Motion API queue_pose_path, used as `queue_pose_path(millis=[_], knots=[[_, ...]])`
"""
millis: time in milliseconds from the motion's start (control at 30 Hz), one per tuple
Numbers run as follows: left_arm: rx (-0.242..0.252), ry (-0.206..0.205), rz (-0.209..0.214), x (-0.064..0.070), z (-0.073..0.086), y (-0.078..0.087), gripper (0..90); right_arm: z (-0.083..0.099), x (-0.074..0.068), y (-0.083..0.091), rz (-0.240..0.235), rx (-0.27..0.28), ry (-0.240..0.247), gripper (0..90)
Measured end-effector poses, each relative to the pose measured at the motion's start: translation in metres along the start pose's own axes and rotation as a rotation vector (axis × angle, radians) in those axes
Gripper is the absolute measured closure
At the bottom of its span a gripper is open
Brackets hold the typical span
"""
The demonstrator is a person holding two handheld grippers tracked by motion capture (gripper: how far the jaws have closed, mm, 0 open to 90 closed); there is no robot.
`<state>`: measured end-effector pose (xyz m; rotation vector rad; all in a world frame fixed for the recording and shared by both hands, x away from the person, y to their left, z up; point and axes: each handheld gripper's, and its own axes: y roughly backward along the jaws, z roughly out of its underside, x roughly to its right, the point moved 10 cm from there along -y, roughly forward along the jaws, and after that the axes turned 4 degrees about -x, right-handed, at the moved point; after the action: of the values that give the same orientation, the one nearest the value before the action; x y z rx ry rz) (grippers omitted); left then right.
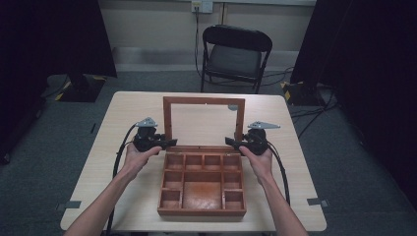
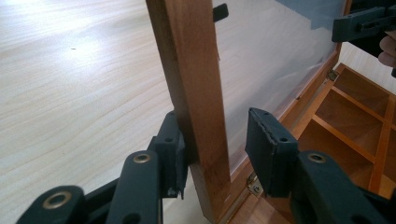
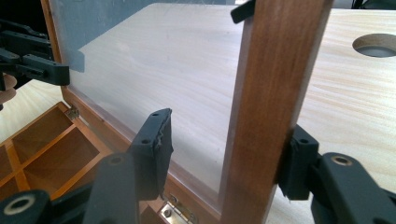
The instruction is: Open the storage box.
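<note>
A wooden box point(image 1: 201, 212) with several compartments lies on the table, its glass-paned lid point(image 1: 204, 101) standing upright at the back. My left gripper point(image 1: 168, 143) straddles the lid's left post low down. In the left gripper view, the left gripper point(image 2: 217, 140) is open around the post point(image 2: 187, 70): the outer jaw touches the wood, the inner jaw stands apart by the glass. My right gripper point(image 1: 230, 142) straddles the right post. In the right gripper view, the right gripper point(image 3: 226, 142) is open around that post point(image 3: 280, 70), outer jaw against it, inner jaw off the pane.
The light wooden table point(image 1: 137, 113) has a round cable hole point(image 3: 376, 45) behind the lid. A black folding chair point(image 1: 236, 54) stands beyond the far edge. Dark curtains hang at both sides. Cables trail from each gripper along the forearms.
</note>
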<state>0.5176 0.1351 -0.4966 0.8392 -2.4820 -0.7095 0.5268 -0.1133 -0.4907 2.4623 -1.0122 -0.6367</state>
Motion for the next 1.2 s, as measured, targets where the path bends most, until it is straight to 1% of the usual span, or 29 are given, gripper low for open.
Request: queue_pose_path(millis=[67, 133, 167, 267, 300, 367, 433, 467, 500, 533, 700, 767, 867, 900, 967, 1067, 1133, 1200], knots=[[-0.009, -0.002, -0.005, -0.001, -0.001, -0.001, 58.2, -0.001, 0.001, -0.001, 0.002, -0.002, 0.0, 45.0], [-0.012, 0.003, 0.006, -0.001, -0.001, -0.002, 58.1, -0.001, 0.002, -0.002, -0.001, -0.001, -0.013, 45.0], [-0.016, 0.003, 0.004, -0.002, -0.001, -0.002, 58.0, -0.001, 0.002, -0.003, 0.0, 0.0, -0.016, 44.9], [-0.006, 0.017, 0.008, -0.003, -0.003, -0.003, 57.6, -0.001, 0.003, -0.004, 0.001, 0.003, -0.023, 44.0], [-0.004, 0.028, 0.017, -0.003, -0.003, -0.003, 57.6, -0.002, 0.003, -0.004, 0.001, 0.004, -0.026, 43.8], [-0.002, 0.031, 0.021, -0.004, -0.003, -0.004, 57.3, -0.003, 0.004, -0.005, 0.0, 0.007, -0.031, 43.3], [0.006, 0.05, 0.036, -0.006, -0.003, -0.006, 57.0, -0.003, 0.005, -0.006, 0.0, 0.009, -0.032, 42.7], [0.012, 0.066, 0.039, -0.006, -0.003, -0.007, 56.8, -0.003, 0.006, -0.007, 0.005, 0.003, -0.03, 41.6], [0.012, 0.066, 0.039, -0.006, -0.003, -0.007, 56.8, -0.003, 0.006, -0.007, 0.005, 0.003, -0.03, 41.6], [0.017, 0.075, 0.044, -0.006, -0.004, -0.007, 56.8, -0.003, 0.006, -0.008, 0.006, 0.001, -0.031, 41.3], [0.013, 0.078, 0.05, -0.008, -0.003, -0.008, 55.8, -0.002, 0.008, -0.01, 0.0, 0.001, -0.039, 40.4], [0.019, 0.089, 0.052, -0.009, -0.003, -0.01, 55.2, -0.002, 0.009, -0.012, -0.002, 0.005, -0.036, 39.8], [0.021, 0.087, 0.046, -0.011, -0.003, -0.011, 54.2, -0.001, 0.01, -0.014, -0.003, 0.004, -0.044, 38.8], [0.021, 0.096, 0.045, -0.011, -0.003, -0.011, 53.8, -0.001, 0.01, -0.015, 0.0, 0.006, -0.043, 38.3], [0.022, 0.103, 0.052, -0.011, -0.003, -0.012, 53.3, 0.0, 0.011, -0.016, 0.001, 0.005, -0.049, 37.2], [0.016, 0.099, 0.043, -0.012, -0.002, -0.012, 52.6, 0.0, 0.011, -0.018, 0.002, 0.003, -0.055, 36.3], [0.018, 0.102, 0.045, -0.012, -0.002, -0.013, 51.8, 0.0, 0.012, -0.018, 0.003, 0.003, -0.056, 35.5], [0.02, 0.101, 0.039, -0.013, -0.001, -0.013, 51.4, 0.001, 0.013, -0.019, 0.026, -0.001, -0.044, 34.1]])
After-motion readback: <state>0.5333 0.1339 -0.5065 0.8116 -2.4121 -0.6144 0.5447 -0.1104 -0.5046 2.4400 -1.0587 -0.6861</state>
